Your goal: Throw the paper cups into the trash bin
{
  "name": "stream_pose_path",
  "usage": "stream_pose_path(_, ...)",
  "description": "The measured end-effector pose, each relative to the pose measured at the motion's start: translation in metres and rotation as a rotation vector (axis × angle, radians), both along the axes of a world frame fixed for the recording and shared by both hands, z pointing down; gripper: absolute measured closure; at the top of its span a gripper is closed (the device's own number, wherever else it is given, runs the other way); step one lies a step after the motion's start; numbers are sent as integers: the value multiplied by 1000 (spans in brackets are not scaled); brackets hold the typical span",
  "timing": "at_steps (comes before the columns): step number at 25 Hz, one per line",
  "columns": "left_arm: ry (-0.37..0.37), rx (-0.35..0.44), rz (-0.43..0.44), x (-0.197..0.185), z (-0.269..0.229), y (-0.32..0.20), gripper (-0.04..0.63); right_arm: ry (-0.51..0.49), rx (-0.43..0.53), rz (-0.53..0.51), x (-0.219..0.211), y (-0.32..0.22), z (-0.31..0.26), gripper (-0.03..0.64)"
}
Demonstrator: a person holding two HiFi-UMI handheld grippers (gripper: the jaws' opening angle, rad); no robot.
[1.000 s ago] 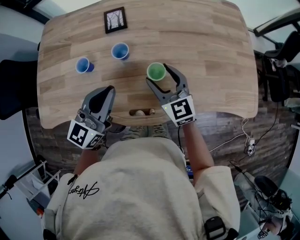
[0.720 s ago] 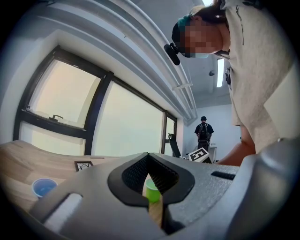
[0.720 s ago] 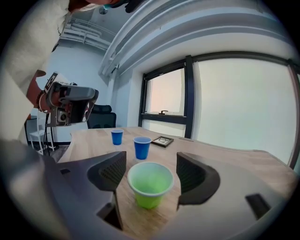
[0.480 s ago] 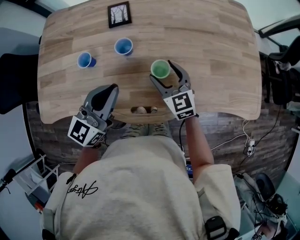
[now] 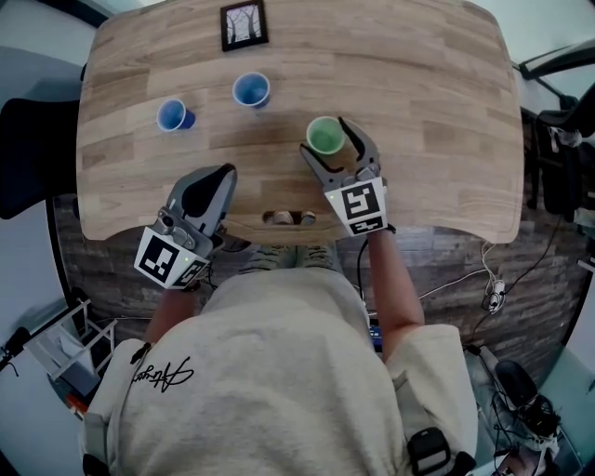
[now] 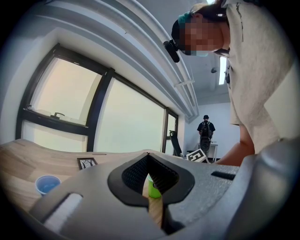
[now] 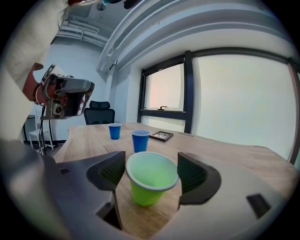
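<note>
A blue cup (image 5: pixel 173 115) stands far left of the green cup (image 7: pixel 151 180). The left tongs (image 5: pixel 221 175), clenched on nothing, hover left of it, nearer the person. A second blue cup (image 5: pixel 251 90) and a small framed picture (image 5: pixel 244 24) stand beyond it to the left. The green cup stands upright on the table (image 5: pixel 428 112). The right tongs (image 5: pixel 327 141) straddle it, released, their jaws just opened wider. The script on the person's shirt (image 5: pixel 279 372) cannot be read.

The paper cup (image 5: pixel 324 136) is lime green. A second cup (image 5: pixel 251 90) and a third cup (image 5: pixel 173 115) are blue. The tabletop (image 5: pixel 418 112) is pale wood in banded planks. The picture frame (image 5: pixel 244 25) is black. The left gripper (image 5: pixel 221 173) and right gripper (image 5: pixel 327 139) are grey with black textured fingers (image 7: pixel 194 173) and black-and-white marker cubes (image 5: pixel 361 206).
</note>
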State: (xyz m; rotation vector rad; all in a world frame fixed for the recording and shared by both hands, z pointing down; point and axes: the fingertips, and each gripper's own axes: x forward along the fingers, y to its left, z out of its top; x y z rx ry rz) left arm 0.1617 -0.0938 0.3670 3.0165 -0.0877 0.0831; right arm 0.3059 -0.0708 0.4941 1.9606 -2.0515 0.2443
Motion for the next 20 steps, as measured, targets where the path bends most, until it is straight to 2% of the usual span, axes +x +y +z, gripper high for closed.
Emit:
stream_pose_path(3, 3, 2, -3, 1, -1, 0, 595, 5, -52, -23, -1, 0, 10, 298)
stream_pose_path(8, 3, 5, -15, 0, 0, -2, 595, 65, -29, -9, -2, 1, 6, 310)
stream_pose_path(9, 3, 4, -18, 0, 0, -3, 595, 87, -16, -3, -1, 1, 2, 356)
stream_pose_path(10, 3, 3, -19, 1, 0, -3, 595, 110, -4, 2, -1, 1, -2, 469)
stream_pose_path(12, 4, 1, -19, 3, 1, -3, 595, 148, 7, -2, -1, 2, -7, 578)
stream_pose_path(20, 18, 7, -27, 3, -2, -4, 595, 282, -35, -126, -21, -5, -10, 588)
